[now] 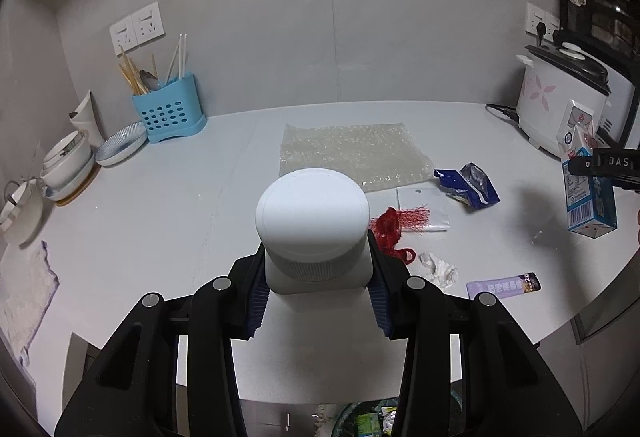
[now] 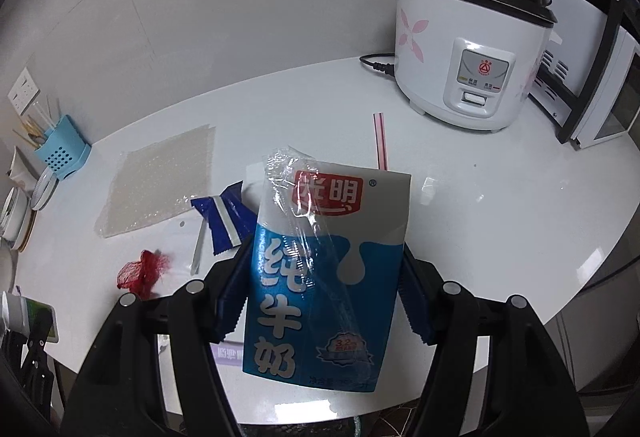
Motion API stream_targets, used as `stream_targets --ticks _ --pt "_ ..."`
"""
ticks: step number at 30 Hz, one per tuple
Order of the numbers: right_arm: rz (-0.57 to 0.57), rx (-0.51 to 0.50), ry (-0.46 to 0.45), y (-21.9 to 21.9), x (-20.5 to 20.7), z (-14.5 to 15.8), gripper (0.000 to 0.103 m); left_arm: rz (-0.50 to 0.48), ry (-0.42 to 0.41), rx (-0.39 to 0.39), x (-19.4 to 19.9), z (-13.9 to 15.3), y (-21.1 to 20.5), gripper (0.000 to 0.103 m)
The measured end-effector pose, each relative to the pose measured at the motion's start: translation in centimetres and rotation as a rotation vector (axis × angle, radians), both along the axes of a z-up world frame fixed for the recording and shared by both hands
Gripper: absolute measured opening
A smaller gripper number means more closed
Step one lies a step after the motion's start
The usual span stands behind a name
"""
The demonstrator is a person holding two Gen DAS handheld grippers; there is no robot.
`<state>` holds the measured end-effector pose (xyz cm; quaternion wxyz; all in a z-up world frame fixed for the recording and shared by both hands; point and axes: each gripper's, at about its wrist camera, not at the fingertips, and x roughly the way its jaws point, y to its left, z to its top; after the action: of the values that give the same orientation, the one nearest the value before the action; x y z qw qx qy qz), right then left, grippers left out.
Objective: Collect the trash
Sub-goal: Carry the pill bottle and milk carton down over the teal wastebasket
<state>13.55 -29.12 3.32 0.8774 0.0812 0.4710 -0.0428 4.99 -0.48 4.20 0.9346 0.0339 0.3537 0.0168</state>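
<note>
Between your left gripper's (image 1: 316, 301) pads sits a white jar (image 1: 312, 229), clamped below its ribbed cap; it looks rigid and likely empty, so a modest squeeze should do. Your right gripper (image 2: 324, 301) pinches a milk carton (image 2: 324, 277) by its side walls; the film on it looks slick, and the card will probably buckle. Wrappers (image 1: 468, 185), red netting (image 1: 390, 227) and tissue (image 1: 438, 267) lie on the counter (image 1: 160, 221).

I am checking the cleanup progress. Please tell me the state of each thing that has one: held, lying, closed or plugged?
white bottle: capped, held by left gripper
milk carton: held by right gripper
bubble wrap: lying flat
blue wrapper: crumpled, lying
red net: bunched, lying
tissue: crumpled, lying
rice cooker: lid closed
</note>
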Motion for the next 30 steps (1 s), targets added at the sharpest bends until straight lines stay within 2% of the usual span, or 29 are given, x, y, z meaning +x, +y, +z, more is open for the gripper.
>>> stream_targets --ticks 9,21,30 --pt "0.108 -0.022 -0.085 2.6 -6.0 1.0 0.063 -0.013 -0.009 -0.038 -4.2 -1.0 0.1 0.042" --pt "0.213 0.014 -0.19 4.5 -13.9 -0.1 0.062 -0.045 -0.026 -0.119 -9.9 -3.2 -0.2 0.042" --pt "0.282 0.015 -0.281 5.9 -20.7 -2.0 0.062 -0.058 -0.043 -0.128 -13.8 -5.4 -1.3 0.042"
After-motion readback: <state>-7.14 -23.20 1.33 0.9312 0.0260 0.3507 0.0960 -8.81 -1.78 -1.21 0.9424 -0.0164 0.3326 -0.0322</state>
